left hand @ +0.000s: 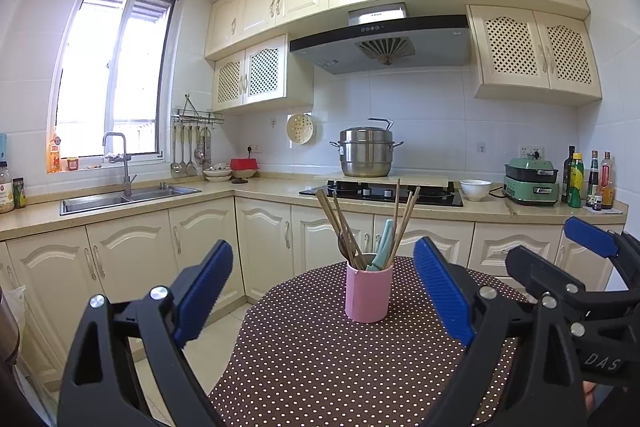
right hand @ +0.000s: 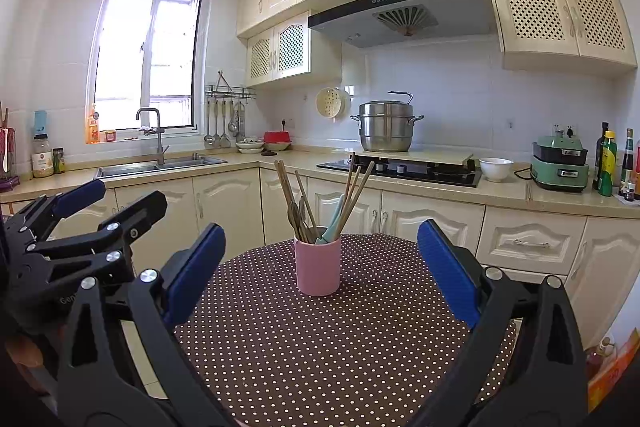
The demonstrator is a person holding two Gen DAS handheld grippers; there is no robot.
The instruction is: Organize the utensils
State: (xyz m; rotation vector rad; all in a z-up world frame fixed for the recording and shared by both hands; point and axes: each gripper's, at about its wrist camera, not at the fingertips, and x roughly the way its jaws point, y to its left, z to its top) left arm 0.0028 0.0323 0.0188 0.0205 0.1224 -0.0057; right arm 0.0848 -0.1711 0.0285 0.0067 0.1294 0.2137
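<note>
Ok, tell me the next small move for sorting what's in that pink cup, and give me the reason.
Probably ease the right gripper forward and up toward the chopsticks sticking out of the pink cup. Both grippers are open and empty, short of the cup; the left gripper is no closer. The chopsticks stand tallest, fanned apart above the rim, so they look easiest to pinch first.
</note>
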